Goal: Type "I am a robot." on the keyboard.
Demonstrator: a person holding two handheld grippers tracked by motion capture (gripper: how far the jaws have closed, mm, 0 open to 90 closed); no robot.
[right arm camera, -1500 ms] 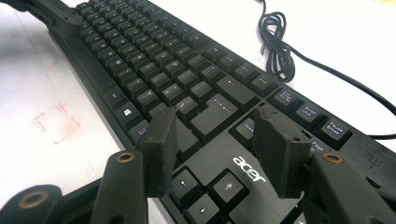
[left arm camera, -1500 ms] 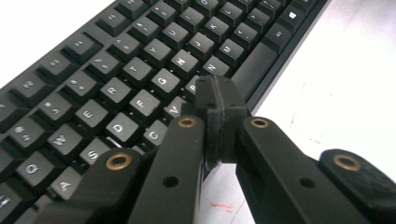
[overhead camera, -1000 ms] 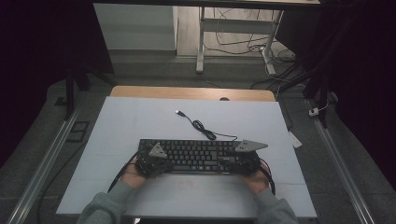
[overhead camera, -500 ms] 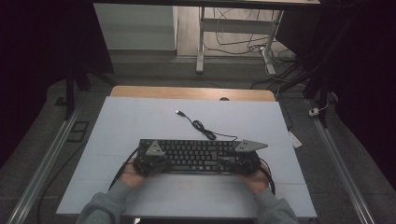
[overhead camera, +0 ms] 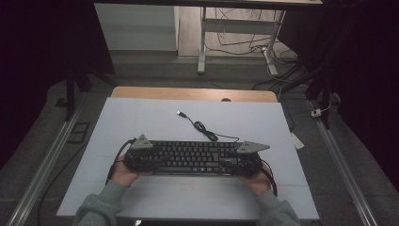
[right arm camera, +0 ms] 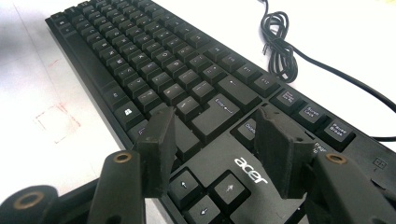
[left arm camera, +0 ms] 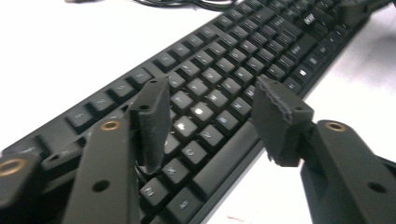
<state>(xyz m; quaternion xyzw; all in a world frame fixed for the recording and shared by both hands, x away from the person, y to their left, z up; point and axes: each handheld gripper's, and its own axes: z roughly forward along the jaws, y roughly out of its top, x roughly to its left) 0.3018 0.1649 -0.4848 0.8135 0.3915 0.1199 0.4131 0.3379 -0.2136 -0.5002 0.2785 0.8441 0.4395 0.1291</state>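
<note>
Near the worktop's (overhead camera: 141, 117) front edge, my keyboard (overhead camera: 188, 157) lies flat.
Both tongs, left (left arm camera: 208, 119) and right (right arm camera: 212, 149), hang spread over its ends; "acer" reads by the arrows; bare worktop behind.

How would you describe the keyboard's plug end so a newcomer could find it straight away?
Start at the pale blue table top, then the black acer keyboard near its front edge. From the keyboard's far right side a thin black cable loops away and ends in a small silver-tipped USB plug, lying loose, plugged into nothing.
</note>
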